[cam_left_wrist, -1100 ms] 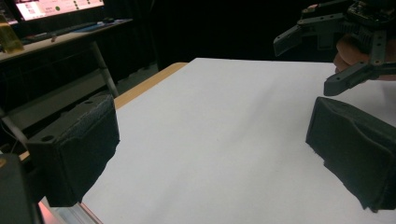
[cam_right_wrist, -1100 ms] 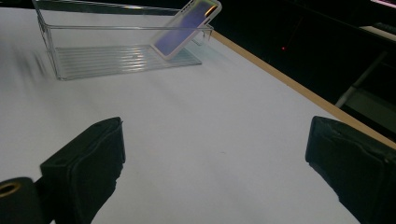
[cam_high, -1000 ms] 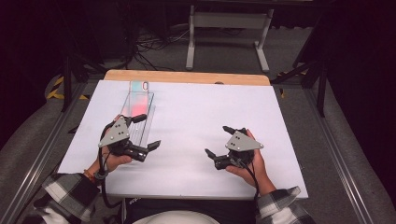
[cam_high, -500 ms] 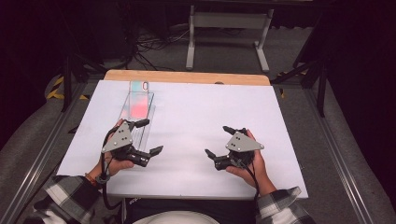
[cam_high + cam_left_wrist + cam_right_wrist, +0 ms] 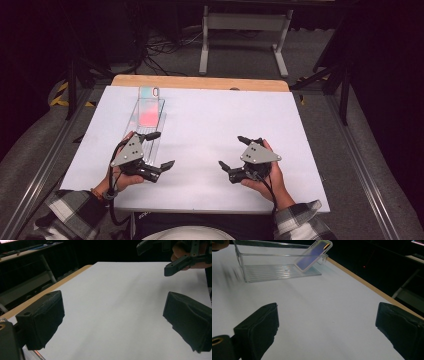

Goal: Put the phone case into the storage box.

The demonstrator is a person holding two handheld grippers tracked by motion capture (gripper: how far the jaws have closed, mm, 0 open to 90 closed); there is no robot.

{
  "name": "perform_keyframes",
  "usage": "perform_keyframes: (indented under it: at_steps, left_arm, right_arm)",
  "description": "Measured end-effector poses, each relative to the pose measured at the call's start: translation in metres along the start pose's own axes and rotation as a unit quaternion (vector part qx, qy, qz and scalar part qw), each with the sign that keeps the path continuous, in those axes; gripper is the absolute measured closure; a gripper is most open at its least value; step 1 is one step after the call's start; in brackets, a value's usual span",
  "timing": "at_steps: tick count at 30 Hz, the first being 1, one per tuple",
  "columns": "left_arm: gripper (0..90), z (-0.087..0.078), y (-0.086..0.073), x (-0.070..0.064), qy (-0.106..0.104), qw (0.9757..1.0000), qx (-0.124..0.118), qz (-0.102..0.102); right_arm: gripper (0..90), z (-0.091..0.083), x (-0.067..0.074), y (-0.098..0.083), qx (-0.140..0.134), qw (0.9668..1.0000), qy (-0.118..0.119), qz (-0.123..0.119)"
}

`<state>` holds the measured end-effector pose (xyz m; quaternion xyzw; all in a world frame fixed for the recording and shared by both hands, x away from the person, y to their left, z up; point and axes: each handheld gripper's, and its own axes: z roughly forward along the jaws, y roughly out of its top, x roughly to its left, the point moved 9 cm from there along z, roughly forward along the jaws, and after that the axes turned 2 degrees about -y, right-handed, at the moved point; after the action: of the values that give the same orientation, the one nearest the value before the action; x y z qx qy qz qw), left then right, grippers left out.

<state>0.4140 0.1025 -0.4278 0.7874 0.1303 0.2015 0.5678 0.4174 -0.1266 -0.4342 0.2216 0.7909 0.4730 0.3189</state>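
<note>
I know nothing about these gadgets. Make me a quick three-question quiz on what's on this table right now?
1. True or false: the phone case lies flat on the white table.
2. What stands between the jaws of the right gripper? A) the case B) nothing C) a cable
3. Which gripper is nearer the clear tray?

Key:
1. False: it leans tilted inside the tray, against the far end.
2. B: the jaws stand open over bare table.
3. The left gripper, right beside it.
</note>
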Motion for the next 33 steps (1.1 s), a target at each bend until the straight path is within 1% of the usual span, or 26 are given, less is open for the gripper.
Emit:
perform_keyframes:
  at_steps: [2,4,6,7,9,12,13,17,19,20,22,23,24,26,28,30,33]
  left_arm:
    - [4.1,0.0,-0.001,-0.001,-0.001,1.0,-0.002,0.0]
    - [4.1,0.0,-0.002,-0.001,-0.002,1.0,0.004,0.0]
    - [4.1,0.0,-0.004,-0.003,-0.003,1.0,0.003,-0.005]
    - [4.1,0.0,-0.005,-0.003,-0.004,1.0,0.007,-0.003]
    - [4.1,0.001,-0.008,-0.006,-0.006,0.9999,0.01,-0.006]
    - [4.1,0.002,-0.01,-0.007,-0.007,0.9999,0.013,-0.005]
    - [4.1,0.002,-0.011,-0.008,-0.008,0.9998,0.016,-0.009]
    - [4.1,0.001,-0.017,-0.008,-0.003,0.9997,0.023,-0.003]
    - [4.3,0.001,-0.019,-0.007,-0.001,0.9997,0.022,-0.01]
    - [4.5,0.001,-0.021,-0.008,-0.004,0.9996,0.024,-0.012]
    - [4.5,0.001,-0.024,-0.008,-0.002,0.9995,0.032,-0.006]
    - [4.4,0.001,-0.025,-0.008,-0.002,0.9994,0.033,-0.007]
    - [4.5,0.0,-0.026,-0.007,-0.003,0.9994,0.031,-0.013]
    - [4.5,0.0,-0.026,-0.006,-0.002,0.9995,0.029,-0.015]
    - [4.5,0.0,-0.027,-0.006,-0.005,0.9993,0.027,-0.026]
    - [4.5,0.0,-0.027,-0.005,-0.004,0.9994,0.027,-0.02]
    - [4.4,0.001,-0.028,-0.004,-0.001,0.9994,0.027,-0.021]
  right_arm:
    - [5.2,0.0,0.001,0.0,0.0,1.0,0.0,0.001]
    - [5.2,0.0,0.001,0.0,0.0,1.0,0.0,-0.001]
    - [5.2,0.0,0.001,0.0,0.001,1.0,-0.001,-0.002]
    - [5.2,0.0,0.001,0.0,0.001,1.0,-0.001,-0.003]
    - [5.2,0.0,0.002,-0.001,0.002,1.0,0.0,-0.003]
    - [5.2,0.001,0.003,-0.001,0.002,1.0,0.001,-0.004]
    - [5.2,0.001,0.003,-0.001,0.002,1.0,0.001,-0.004]
    - [5.2,0.0,0.003,0.0,0.001,1.0,0.001,-0.005]
    - [5.2,0.001,0.004,-0.001,0.001,1.0,0.001,-0.004]
    - [5.2,0.001,0.004,-0.001,0.001,1.0,0.002,-0.005]
    - [5.2,0.001,0.005,-0.001,0.002,1.0,0.003,-0.005]
    - [5.2,0.001,0.006,-0.001,0.003,1.0,0.004,-0.006]
    - [5.2,0.001,0.007,-0.001,0.004,1.0,0.005,-0.007]
    - [5.1,0.001,0.008,-0.001,0.004,1.0,0.006,-0.006]
    - [5.2,0.002,0.008,-0.002,0.002,0.9999,0.008,-0.007]
    - [5.1,0.002,0.008,-0.003,0.005,0.9999,0.009,-0.006]
    - [5.1,0.003,0.008,-0.004,0.004,0.9999,0.011,-0.005]
